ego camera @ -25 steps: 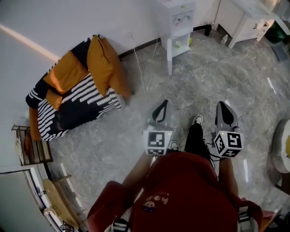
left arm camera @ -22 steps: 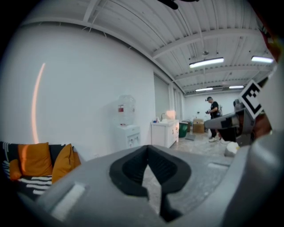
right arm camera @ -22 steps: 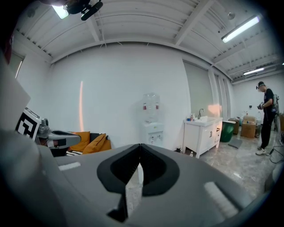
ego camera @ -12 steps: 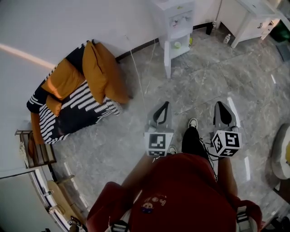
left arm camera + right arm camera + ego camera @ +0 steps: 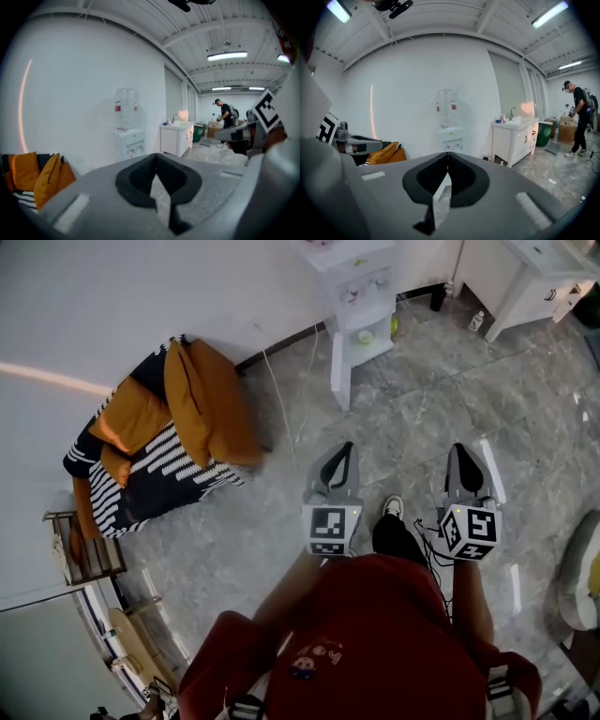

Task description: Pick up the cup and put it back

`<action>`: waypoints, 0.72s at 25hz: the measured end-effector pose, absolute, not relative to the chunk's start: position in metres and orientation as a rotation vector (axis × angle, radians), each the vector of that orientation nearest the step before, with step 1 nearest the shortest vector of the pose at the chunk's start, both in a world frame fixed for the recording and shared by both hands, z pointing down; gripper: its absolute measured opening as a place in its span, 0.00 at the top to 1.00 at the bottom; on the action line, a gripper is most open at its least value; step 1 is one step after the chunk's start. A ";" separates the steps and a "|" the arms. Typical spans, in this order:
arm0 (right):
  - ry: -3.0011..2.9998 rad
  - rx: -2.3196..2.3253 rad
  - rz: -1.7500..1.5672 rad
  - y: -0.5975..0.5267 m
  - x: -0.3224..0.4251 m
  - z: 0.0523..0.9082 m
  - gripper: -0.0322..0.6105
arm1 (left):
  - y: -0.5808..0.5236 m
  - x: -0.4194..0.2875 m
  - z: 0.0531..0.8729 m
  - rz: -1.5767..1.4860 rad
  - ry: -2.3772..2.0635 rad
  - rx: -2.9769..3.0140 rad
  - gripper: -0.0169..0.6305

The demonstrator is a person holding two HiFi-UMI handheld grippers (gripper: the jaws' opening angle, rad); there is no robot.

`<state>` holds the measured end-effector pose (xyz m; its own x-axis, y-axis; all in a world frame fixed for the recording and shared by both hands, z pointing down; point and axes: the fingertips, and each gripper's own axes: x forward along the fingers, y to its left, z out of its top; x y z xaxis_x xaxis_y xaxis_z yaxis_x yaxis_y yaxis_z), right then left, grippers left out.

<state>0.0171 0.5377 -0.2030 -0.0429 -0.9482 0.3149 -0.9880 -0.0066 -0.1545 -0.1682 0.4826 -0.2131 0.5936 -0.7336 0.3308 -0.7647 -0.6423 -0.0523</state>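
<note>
While their jaws sit pressed together, empty, best steer left gripper (image 5: pixel 345 450) and right gripper (image 5: pixel 460 453) toward the water dispenser (image 5: pixel 360 298)

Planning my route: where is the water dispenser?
Head view, top centre: the water dispenser stands against the wall, between the striped sofa leftward and the white cabinet rightward.

Seen from above, the person stands on the floor (image 5: pixel 422 409) at the middle. The water machine (image 5: pixel 361 296) stands by the wall at 12 o'clock. The cabinet (image 5: pixel 539 287) is to its right, at 1 o'clock. The sofa (image 5: pixel 159 479) sits against the wall at 10 o'clock, with cushions (image 5: pixel 202 399) on it. A rack (image 5: pixel 89 554) stands at 9 o'clock, near the sofa. A cord (image 5: pixel 279 413) lies on the floor between the sofa and the water machine.
</note>
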 end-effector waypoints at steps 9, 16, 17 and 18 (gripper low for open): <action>-2.124 2.132 0.462 0.478 0.108 -0.203 0.95 | 0.414 -0.097 -0.205 0.483 -1.354 2.696 0.97; -2.107 2.127 0.486 0.452 0.124 -0.198 0.95 | 0.381 -0.072 -0.200 0.479 -1.334 2.694 0.97; -2.100 2.124 0.490 0.447 0.125 -0.195 0.95 | 0.375 -0.069 -0.197 0.477 -1.329 2.692 0.97; -2.093 2.125 0.494 0.442 0.127 -0.192 0.95 | 0.369 -0.067 -0.193 0.475 -1.323 2.685 0.97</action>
